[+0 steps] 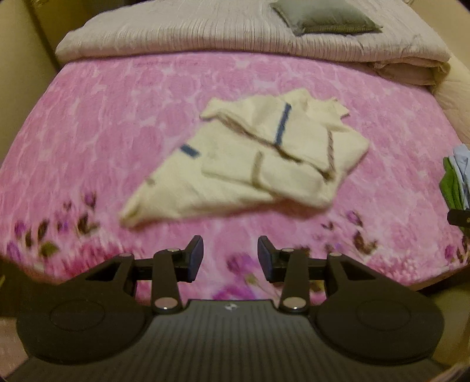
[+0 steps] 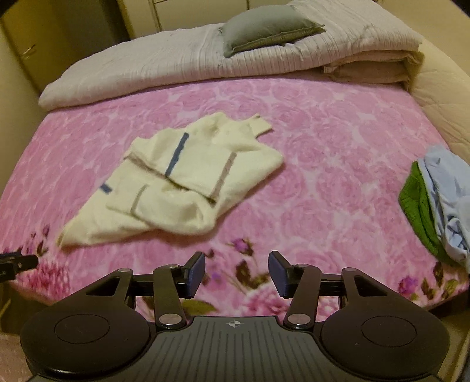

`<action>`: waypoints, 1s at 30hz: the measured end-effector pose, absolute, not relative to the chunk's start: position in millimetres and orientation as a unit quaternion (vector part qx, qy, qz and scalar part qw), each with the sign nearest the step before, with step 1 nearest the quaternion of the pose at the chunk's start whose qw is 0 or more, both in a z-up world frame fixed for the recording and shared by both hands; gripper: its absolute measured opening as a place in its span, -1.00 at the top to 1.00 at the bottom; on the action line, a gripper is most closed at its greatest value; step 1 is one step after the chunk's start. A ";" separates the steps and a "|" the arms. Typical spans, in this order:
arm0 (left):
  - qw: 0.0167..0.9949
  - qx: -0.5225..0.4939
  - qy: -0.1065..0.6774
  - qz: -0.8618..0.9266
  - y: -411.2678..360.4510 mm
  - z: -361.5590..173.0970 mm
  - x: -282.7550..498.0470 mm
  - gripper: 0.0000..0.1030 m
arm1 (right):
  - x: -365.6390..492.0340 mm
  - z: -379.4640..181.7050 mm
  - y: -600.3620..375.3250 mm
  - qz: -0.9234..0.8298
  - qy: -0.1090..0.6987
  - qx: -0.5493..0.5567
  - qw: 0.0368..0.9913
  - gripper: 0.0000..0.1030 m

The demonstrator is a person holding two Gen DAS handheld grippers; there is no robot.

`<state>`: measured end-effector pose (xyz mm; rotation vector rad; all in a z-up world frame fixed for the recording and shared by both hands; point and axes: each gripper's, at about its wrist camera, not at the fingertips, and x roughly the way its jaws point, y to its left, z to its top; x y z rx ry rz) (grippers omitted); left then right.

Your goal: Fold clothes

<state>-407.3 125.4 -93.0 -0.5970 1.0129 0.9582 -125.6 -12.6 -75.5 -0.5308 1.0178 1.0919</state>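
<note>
Folded sweater (image 1: 258,155) lies on the bed (image 1: 102,123), about mid-bed, one corner trailing toward the near left edge. Behind it, across the far end of the bed, a folded quilt (image 1: 205,32), with a cushion (image 1: 326,14) on top toward its right side. Pile of clothes (image 2: 437,202) on the bed's right edge, well apart from the sweater. Left gripper (image 1: 230,257) and right gripper (image 2: 236,273) both at the near edge, in front of the sweater, not touching it, fingers apart with nothing between.
</note>
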 end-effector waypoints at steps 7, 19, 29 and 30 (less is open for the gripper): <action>0.747 -0.242 0.474 0.397 211.9 -91.1 -429.5 0.30 | -168.8 -75.2 47.8 0.455 0.472 -0.217 0.723 -0.02; 0.730 -0.272 0.517 0.354 292.2 -160.4 -453.6 0.27 | -196.3 -138.0 74.9 0.382 0.531 -0.204 0.729 -0.02; 0.699 -0.307 0.539 0.355 331.8 -240.2 -454.8 0.28 | -176.1 -224.6 103.5 0.378 0.523 -0.271 0.714 -0.02; 0.696 -0.309 0.540 0.358 337.2 -247.2 -452.0 0.28 | -173.5 -232.0 111.4 0.386 0.513 -0.279 0.714 -0.02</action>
